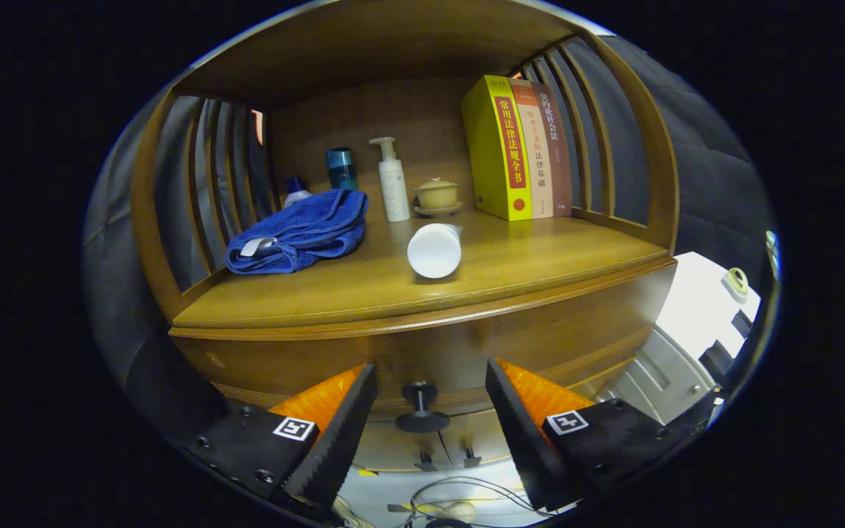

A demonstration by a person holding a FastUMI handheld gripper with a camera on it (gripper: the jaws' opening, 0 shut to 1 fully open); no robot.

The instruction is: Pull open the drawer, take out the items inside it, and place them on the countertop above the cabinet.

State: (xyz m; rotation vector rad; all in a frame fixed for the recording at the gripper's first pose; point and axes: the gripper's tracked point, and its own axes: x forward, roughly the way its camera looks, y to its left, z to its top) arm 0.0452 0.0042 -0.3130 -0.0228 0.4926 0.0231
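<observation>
Spread wide, the gripper (430,411) is positioned with the small dark round drawer knob (422,408) between its untouching fingers; the brown wooden drawer front (466,352) is seen closed beneath the countertop (540,264).

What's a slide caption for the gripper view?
Open gripper flanks the closed drawer's knob, below a countertop already holding items.

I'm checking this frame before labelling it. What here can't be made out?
- Drawer contents: hidden in the gripper view behind its shut front; the open gripper straddles the knob.
- Small blue-capped bottle: mostly hidden behind the towel.
- White tube: lies end-on, so its length and label can't be seen.
- Teal bottle: its base is hidden by the towel.
</observation>
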